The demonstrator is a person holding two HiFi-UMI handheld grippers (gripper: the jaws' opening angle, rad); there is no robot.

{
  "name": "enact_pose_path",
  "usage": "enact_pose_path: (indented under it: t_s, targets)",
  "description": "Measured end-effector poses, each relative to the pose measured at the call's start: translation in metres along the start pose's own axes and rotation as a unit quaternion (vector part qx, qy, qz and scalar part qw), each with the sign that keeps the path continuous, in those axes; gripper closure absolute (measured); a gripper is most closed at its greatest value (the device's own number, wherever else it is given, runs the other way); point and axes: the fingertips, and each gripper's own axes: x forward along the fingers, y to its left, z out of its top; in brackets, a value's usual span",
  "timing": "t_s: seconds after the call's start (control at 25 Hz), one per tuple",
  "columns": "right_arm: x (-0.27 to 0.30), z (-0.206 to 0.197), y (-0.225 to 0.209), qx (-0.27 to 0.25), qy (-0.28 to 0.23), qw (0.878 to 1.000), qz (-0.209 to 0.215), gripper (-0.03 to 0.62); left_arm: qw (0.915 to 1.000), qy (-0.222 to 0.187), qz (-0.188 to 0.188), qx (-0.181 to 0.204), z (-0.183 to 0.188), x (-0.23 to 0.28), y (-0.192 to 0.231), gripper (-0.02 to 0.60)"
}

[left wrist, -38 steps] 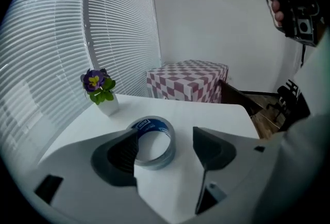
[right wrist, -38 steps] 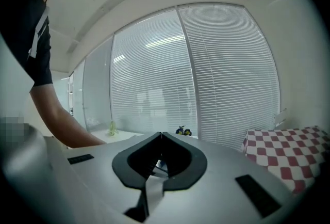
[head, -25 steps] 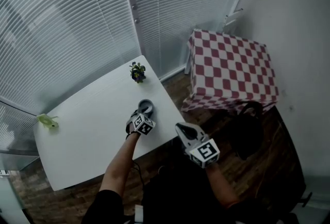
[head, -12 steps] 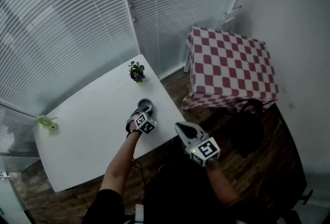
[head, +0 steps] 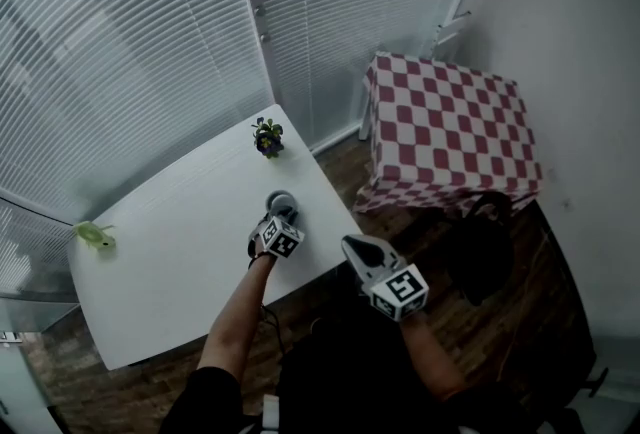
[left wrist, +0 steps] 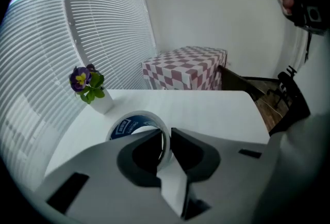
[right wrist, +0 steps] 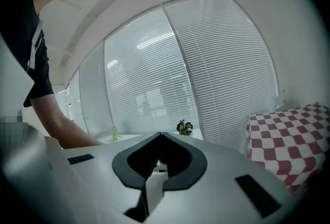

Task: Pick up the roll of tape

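Left gripper view: the left gripper [left wrist: 166,138] has just closed its jaws, pinching the wall of the roll of tape [left wrist: 131,124] on the white table [left wrist: 206,109], with a potted flower [left wrist: 88,86] near behind; the right gripper [right wrist: 161,136], jaws together and empty, hangs beyond the table's edge

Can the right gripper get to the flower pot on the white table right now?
Probably yes. The right gripper sits just off the table, and its view shows the flower pot straight ahead, nothing between. Its jaws are shut, so they'd need opening first.
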Motion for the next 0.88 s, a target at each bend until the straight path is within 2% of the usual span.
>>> enact_pose_path:
  t_s: [0.16, 0.36, 0.64, 0.88]
  targets:
    - [-0.002, 0.001, -0.003, 0.004, 0.006, 1.0, -0.009, 0.588, 0.9982, -0.038, 0.021, -0.041, 0.009, -0.011, 0.01, 0.525]
    - [-0.007, 0.005, -0.015, 0.009, 0.004, 1.0, -0.025, 0.588, 0.9904, -0.095, 0.042, -0.092, 0.025, -0.028, 0.022, 0.526]
    - [-0.015, 0.008, -0.032, 0.006, -0.006, 0.999, -0.049, 0.588, 0.9707, -0.191, 0.071, -0.128, 0.05, -0.086, 0.029, 0.528]
    - [-0.019, 0.009, -0.045, 0.003, -0.011, 0.998, -0.06, 0.588, 0.9622, -0.226, 0.069, -0.136, 0.059, -0.118, 0.017, 0.528]
